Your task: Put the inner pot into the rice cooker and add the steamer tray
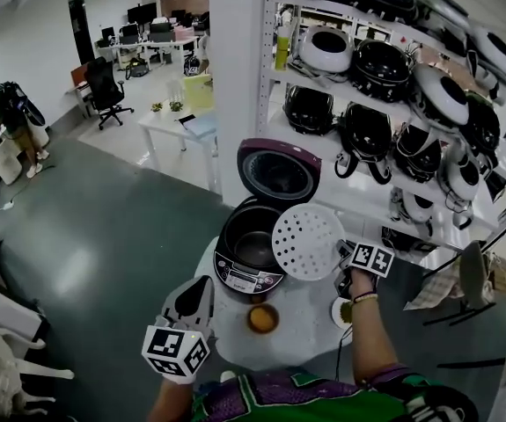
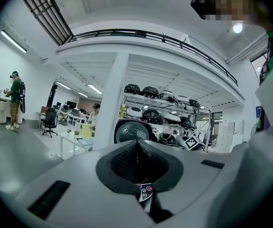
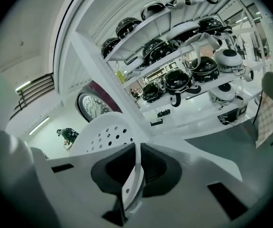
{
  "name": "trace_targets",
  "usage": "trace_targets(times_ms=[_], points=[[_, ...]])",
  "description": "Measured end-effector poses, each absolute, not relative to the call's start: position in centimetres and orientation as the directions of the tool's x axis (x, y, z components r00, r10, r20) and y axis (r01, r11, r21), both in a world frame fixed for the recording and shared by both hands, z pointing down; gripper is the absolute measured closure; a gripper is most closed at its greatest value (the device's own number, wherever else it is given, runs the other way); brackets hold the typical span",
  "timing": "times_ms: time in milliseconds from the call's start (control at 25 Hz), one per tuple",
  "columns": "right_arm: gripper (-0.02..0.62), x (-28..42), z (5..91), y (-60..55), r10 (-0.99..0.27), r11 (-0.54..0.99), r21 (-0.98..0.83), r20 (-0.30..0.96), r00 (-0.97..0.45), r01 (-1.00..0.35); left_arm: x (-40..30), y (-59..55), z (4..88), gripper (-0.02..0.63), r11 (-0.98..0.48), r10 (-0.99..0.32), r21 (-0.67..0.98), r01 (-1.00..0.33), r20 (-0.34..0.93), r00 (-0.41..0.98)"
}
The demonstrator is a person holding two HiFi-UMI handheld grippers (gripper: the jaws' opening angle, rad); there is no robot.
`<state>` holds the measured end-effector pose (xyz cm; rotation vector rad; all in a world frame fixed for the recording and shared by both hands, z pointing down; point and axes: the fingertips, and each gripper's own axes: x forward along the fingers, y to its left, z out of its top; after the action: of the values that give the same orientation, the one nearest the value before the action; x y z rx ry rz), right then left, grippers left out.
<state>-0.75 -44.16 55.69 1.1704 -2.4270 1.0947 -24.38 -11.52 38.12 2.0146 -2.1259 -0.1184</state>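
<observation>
Gripping the white perforated steamer tray (image 1: 308, 240) by its rim, the right gripper (image 1: 342, 252) holds it tilted beside the open rice cooker (image 1: 235, 277), inner pot (image 1: 254, 246) inside. The left gripper (image 1: 201, 287) hovers nearby, jaws together, empty.

Steamer tray (image 1: 308, 241) white, dotted with round holes; rice cooker (image 1: 249, 258) black with a silver front panel, its raised lid (image 1: 278, 170) rimmed maroon; tabletop (image 1: 310, 328) white; small bowl (image 1: 262, 318) orange-brown; floor (image 1: 129, 227) dark grey-green; left gripper (image 1: 201, 284) pale grey, its cube patterned in black-and-white squares; fingers (image 2: 122, 163) dark, finely dotted.
</observation>
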Motion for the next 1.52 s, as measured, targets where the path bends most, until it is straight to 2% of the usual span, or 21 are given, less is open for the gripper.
trace_targets(times_ms=[560,840,1200,1520], points=[[0.543,-11.4,56.5,-44.3,-0.455,0.481,-0.560,0.499,-0.738,-0.675,-27.9,-9.4,38.6,0.583,0.201,-0.978,0.211,-0.957,0.107,-0.182],[0.538,-15.5,57.8,-45.0,-0.410,0.474,-0.598,0.500,-0.763,-0.647,-29.3,-8.9,39.4,0.583,0.270,-0.961,0.210,-0.940,0.122,-0.249],[0.528,-18.2,59.5,-45.9,-0.373,0.444,-0.618,0.530,-0.761,-0.648,-30.7,-8.7,40.3,0.583,0.333,-0.940,0.220,-0.917,0.151,-0.305],[0.525,-17.3,61.4,-45.3,-0.343,0.446,-0.588,0.584,-0.736,-0.674,-30.8,-9.6,40.8,0.583,0.313,-0.946,0.225,-0.923,0.166,-0.280]])
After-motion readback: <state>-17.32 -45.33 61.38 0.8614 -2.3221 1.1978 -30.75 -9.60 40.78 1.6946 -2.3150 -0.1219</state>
